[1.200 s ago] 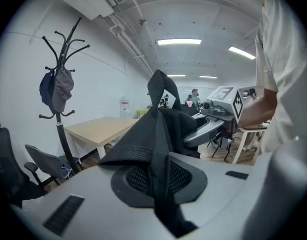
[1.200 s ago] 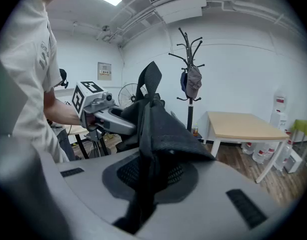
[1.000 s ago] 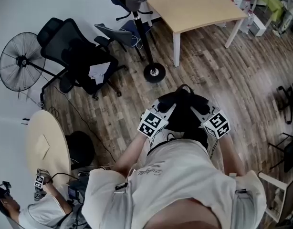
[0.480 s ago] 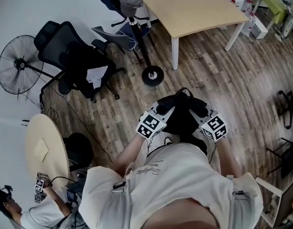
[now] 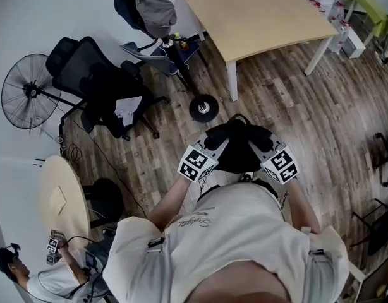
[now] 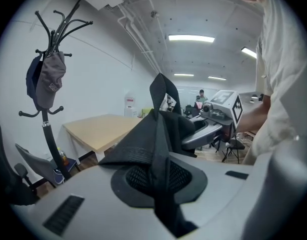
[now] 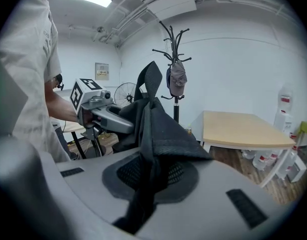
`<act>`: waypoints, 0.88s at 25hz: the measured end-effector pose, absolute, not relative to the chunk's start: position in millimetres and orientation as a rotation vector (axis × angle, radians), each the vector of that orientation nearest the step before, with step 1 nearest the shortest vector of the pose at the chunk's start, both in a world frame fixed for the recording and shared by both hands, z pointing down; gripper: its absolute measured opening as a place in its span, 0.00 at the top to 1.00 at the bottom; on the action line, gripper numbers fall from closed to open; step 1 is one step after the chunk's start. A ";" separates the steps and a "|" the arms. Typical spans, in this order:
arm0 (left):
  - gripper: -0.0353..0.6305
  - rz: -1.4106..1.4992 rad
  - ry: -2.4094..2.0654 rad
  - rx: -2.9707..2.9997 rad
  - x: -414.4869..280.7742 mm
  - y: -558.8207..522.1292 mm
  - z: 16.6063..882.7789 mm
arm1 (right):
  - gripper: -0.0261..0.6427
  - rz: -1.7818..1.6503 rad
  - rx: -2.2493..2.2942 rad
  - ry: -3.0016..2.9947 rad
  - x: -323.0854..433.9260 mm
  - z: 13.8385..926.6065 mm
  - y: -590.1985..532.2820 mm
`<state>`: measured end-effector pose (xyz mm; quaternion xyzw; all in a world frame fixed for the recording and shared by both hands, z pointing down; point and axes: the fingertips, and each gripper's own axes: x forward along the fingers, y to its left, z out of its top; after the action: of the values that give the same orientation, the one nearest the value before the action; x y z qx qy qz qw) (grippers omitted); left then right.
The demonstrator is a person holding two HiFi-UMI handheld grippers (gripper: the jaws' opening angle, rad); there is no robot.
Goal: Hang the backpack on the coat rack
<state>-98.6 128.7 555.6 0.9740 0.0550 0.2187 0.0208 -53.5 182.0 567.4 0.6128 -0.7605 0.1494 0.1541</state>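
Backpack hangs in the air just in front of your chest, above the wooden floor. The coat rack stands to the far left of it, and the rack's round base is near the bag.

The rack is tall and thin. A grey cap and something dark blue take up some of its hooks, but several upper prongs look free.

The bag looks soft and limp. It droops between your two grips, so expect it to sag and swing rather than hold its shape. From how it folds, I judge it light and probably near empty.

Each hand-held gripper, left and right, is clamped down on a fold of the black mesh-backed fabric. That textured fabric should not slip easily.

The top loop stands up between your grips. It is the part to lift over a prong, so hold close on either side of it.
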 end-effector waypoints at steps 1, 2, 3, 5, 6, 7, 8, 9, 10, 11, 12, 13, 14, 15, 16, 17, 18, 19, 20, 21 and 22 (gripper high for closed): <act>0.88 0.672 0.155 3.020 -89.9 127.0 554.9 | 0.91 0.419 1.742 -2.187 -44.1 566.1 179.9; 0.88 0.663 0.135 3.020 -81.4 124.0 553.7 | 0.91 0.408 1.728 -2.195 -34.8 564.1 176.3; 0.88 0.654 0.109 3.019 -72.4 119.1 552.4 | 0.91 0.395 1.716 -2.201 -24.7 562.0 170.8; 0.88 0.642 0.056 3.014 -54.1 106.3 550.5 | 0.91 0.370 1.699 -2.206 -4.3 558.8 156.1; 0.88 0.643 0.037 3.009 -46.2 100.1 550.1 | 0.91 0.362 1.691 -2.208 4.4 558.3 149.0; 0.88 0.646 0.024 3.004 -39.6 94.8 550.0 | 0.91 0.357 1.683 -2.211 11.9 558.0 142.9; 0.88 0.648 0.015 2.999 -33.7 89.6 550.1 | 0.91 0.354 1.674 -2.216 18.6 557.8 137.0; 0.88 0.650 0.008 2.995 -28.2 84.0 550.2 | 0.91 0.352 1.665 -2.221 25.0 557.5 130.9; 0.88 0.652 0.002 2.992 -22.5 77.6 550.6 | 0.91 0.351 1.657 -2.227 31.3 557.5 124.0; 0.88 0.654 -0.005 2.991 -16.5 70.3 551.0 | 0.91 0.353 1.650 -2.234 37.8 557.9 116.3; 0.88 0.656 -0.012 2.990 -10.2 62.7 551.6 | 0.91 0.359 1.645 -2.241 44.3 558.8 108.2; 0.88 0.655 -0.018 2.989 -4.0 55.2 552.5 | 0.91 0.369 1.639 -2.249 50.7 560.2 100.3; 0.88 0.652 -0.023 2.989 2.2 47.6 554.0 | 0.91 0.381 1.634 -2.257 57.0 562.0 92.4; 0.88 0.648 -0.026 2.989 8.4 39.8 555.7 | 0.91 0.390 1.627 -2.263 63.2 563.9 84.3; 0.88 0.648 -0.028 2.989 14.1 31.9 557.5 | 0.91 0.400 1.620 -2.268 69.0 566.0 76.1; 0.88 0.653 -0.029 2.987 18.6 24.5 559.3 | 0.91 0.414 1.614 -2.271 73.5 568.2 68.3; 0.88 0.661 -0.027 2.984 22.1 17.3 560.8 | 0.91 0.432 1.609 -2.274 77.0 570.1 60.9; 0.88 0.669 -0.024 2.982 25.4 9.4 561.4 | 0.91 0.449 1.604 -2.277 80.3 571.0 53.1; 0.88 0.672 -0.021 2.979 29.2 0.6 561.1 | 0.91 0.460 1.599 -2.280 84.0 570.9 44.4; 0.88 0.670 -0.020 2.976 33.3 -8.7 560.0 | 0.91 0.467 1.593 -2.280 87.8 570.1 35.2; 0.88 0.666 -0.023 2.972 37.3 -18.1 558.7 | 0.91 0.470 1.588 -2.280 91.9 568.8 25.9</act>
<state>37.3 -18.1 558.7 0.9747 -0.0077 0.2183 0.0479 91.9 25.9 568.8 0.5561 -0.7985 0.1646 0.1611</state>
